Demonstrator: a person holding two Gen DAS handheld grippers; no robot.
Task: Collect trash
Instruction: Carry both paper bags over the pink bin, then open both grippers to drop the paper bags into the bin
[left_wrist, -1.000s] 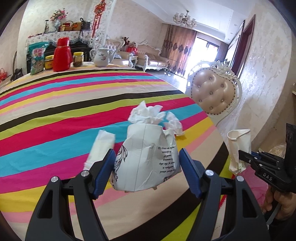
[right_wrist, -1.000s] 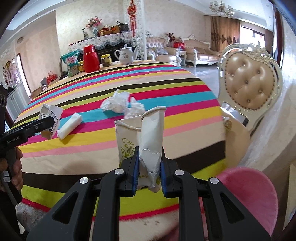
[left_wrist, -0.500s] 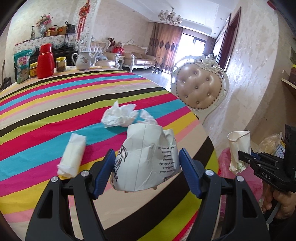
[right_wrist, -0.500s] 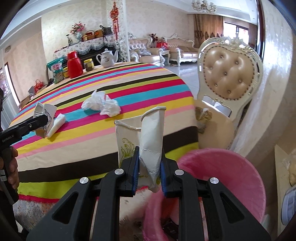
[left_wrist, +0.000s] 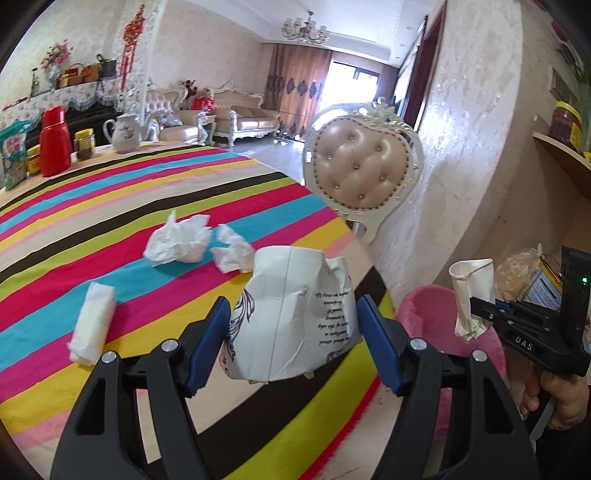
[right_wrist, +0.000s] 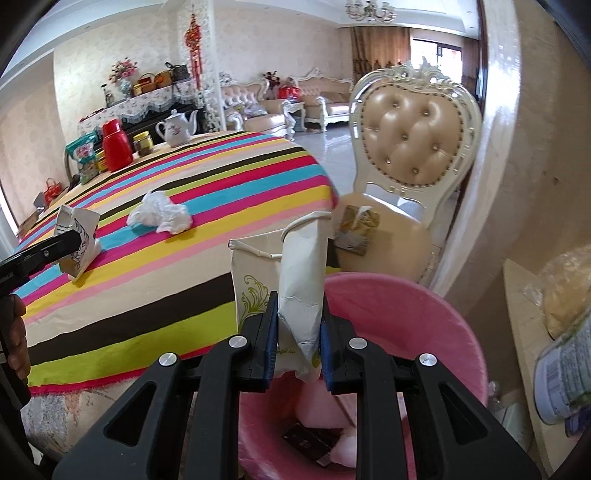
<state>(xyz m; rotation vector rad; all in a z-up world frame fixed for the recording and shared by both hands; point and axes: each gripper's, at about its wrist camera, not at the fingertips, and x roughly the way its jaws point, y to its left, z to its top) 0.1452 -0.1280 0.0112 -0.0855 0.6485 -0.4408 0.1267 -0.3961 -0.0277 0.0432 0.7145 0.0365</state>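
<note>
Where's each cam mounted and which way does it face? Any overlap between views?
Left wrist: on left gripper, facing across the striped table; holds crushed cup; right gripper and hand at right.
Right wrist: on right gripper, facing over the pink bin; holds flattened cup.
Shared: table, crumpled tissues, chair.

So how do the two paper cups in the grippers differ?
The left cup is only dented, with dark print; the right cup is crushed flat, with green print. The right cup hangs over the pink bin; the left cup is above the table edge. Both are white, gripped paper.
</note>
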